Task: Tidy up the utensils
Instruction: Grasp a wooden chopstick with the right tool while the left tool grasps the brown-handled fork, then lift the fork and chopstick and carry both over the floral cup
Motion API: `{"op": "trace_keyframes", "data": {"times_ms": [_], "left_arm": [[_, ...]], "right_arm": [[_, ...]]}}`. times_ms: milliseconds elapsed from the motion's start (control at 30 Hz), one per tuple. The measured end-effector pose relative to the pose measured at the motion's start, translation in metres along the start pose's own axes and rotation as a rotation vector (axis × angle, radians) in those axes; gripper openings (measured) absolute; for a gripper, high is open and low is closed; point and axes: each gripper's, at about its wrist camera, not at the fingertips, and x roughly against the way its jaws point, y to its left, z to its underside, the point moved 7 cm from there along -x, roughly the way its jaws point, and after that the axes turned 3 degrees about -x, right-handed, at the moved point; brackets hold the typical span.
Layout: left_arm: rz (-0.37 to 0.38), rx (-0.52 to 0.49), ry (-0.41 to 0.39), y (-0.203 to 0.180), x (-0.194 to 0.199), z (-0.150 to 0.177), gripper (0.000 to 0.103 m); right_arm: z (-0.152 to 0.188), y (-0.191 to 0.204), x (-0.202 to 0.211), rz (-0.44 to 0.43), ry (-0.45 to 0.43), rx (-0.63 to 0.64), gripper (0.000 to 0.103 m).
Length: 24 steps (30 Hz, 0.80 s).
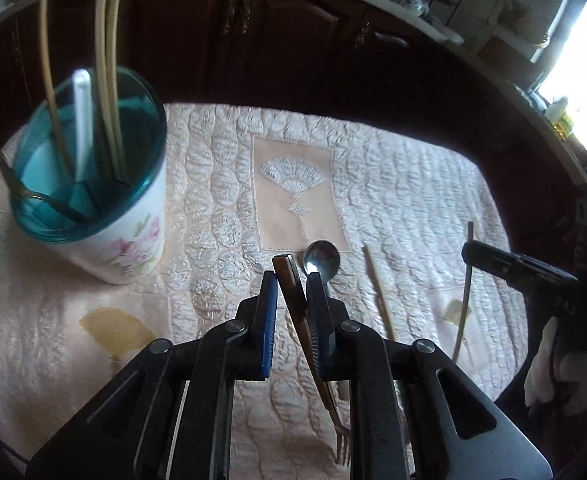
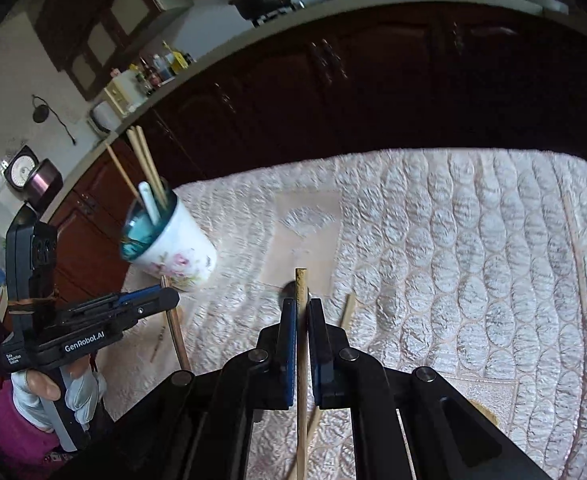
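My left gripper is shut on a brown-handled fork, held above the cloth with its tines pointing back under the gripper. My right gripper is shut on a wooden chopstick that runs straight along the fingers. A floral white cup with a teal rim stands at the left and holds several chopsticks, a white spoon and a metal utensil; it also shows in the right wrist view. A metal spoon lies on the cloth just beyond the left fingers.
A quilted pale cloth covers the table. Two loose chopsticks lie on it to the right of the spoon; another chopstick lies at the far right. Dark wooden cabinets stand behind the table.
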Motion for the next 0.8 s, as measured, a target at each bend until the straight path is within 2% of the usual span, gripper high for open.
{"op": "trace_keyframes", "data": {"times_ms": [167,367,500,800], "left_arm": [[0.009,-0.019,-0.05,-0.003,0.035,0.001,0.012],[0.0,-0.031,-0.093,0.0,0.067,0.003,0.011],[-0.019,-0.033,-0.122,0.007,0.087,0.003,0.01],[-0.052,-0.01,-0.153,0.023,0.108,0.006,0.009]], "right_arm": [[-0.004,0.028,0.023,-0.019,-0.042,0.049,0.005],[-0.008,0.057,0.033,-0.034,-0.068,0.096,0.005],[-0.012,0.072,0.031,-0.048,-0.076,0.121,0.005],[-0.022,0.098,0.025,-0.068,-0.085,0.165,0.005]]}}
